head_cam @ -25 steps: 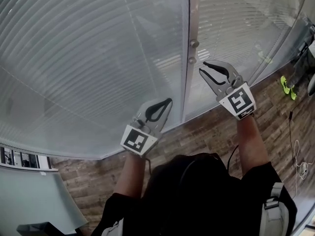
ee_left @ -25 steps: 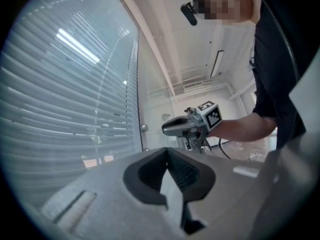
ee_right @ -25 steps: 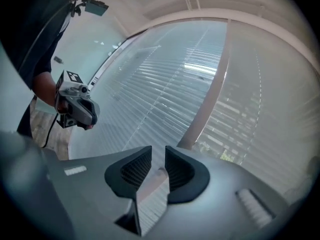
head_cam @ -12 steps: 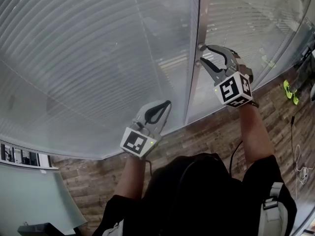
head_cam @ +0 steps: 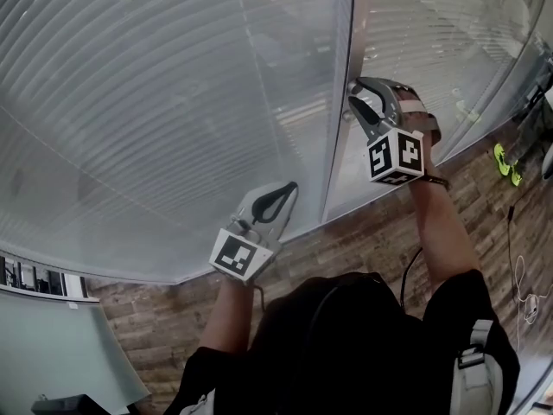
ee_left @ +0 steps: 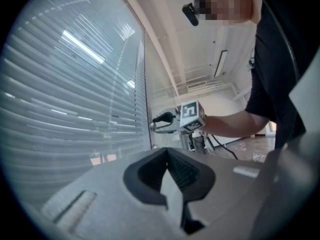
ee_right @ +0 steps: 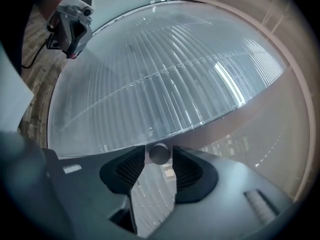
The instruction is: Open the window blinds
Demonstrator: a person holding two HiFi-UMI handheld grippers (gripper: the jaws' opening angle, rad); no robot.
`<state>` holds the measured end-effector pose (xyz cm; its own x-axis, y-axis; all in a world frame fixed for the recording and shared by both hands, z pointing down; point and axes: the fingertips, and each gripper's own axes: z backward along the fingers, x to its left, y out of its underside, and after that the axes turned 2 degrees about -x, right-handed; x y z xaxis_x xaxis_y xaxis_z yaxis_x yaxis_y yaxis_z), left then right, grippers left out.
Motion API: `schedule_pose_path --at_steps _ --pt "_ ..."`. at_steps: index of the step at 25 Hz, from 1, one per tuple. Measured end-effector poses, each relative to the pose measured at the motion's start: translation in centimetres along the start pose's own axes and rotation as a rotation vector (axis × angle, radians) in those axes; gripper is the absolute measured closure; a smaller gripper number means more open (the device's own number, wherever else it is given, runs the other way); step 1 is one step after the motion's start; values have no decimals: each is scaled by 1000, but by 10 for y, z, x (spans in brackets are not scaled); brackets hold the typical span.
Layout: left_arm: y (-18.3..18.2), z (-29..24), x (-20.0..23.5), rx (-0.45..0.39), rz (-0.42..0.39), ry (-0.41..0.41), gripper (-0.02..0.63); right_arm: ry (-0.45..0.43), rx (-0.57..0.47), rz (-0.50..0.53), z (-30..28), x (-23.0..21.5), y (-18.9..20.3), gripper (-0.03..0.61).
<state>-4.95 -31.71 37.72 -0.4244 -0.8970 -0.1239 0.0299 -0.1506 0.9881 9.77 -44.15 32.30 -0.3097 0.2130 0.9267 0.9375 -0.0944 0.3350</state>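
Closed slatted blinds (head_cam: 155, 102) hang behind glass on both sides of a pale upright frame post (head_cam: 339, 137). A small round knob (ee_right: 159, 153) sticks out from that post. My right gripper (head_cam: 354, 89) is held up at the post. In the right gripper view the knob sits between its fingertips with a thin gap on each side, and the jaws have just opened wider around it. My left gripper (head_cam: 292, 187) hangs lower, in front of the left pane, shut and holding nothing. The left gripper view shows its pads (ee_left: 167, 154) meeting, with the right gripper (ee_left: 154, 124) beyond them at the post.
A wood-pattern floor (head_cam: 363, 232) runs along the foot of the window. Cables (head_cam: 518, 266) and a yellow-green object (head_cam: 505, 158) lie at the right. A pale cabinet top (head_cam: 52, 344) is at the lower left. My own body fills the bottom centre.
My right gripper has moved up and left to the post, rolled over, and now has the knob between its jaws. The left gripper has stayed where it was.
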Motion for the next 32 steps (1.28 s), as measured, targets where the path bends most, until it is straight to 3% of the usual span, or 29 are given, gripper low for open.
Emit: schedule_pose_path --at_steps 4,15,29,32 --pt "1 0 -2 6 -7 6 609 29 19 27 -3 -2 1 456" --pt "0 3 5 1 -6 -10 609 34 12 -30 -3 -4 0 451" --pt "-1 -5 1 -8 -3 0 609 42 -64 -536 -3 -13 5 451" --pt "-1 -6 0 -6 -5 -1 610 32 -107 -689 -5 -12 7 451"
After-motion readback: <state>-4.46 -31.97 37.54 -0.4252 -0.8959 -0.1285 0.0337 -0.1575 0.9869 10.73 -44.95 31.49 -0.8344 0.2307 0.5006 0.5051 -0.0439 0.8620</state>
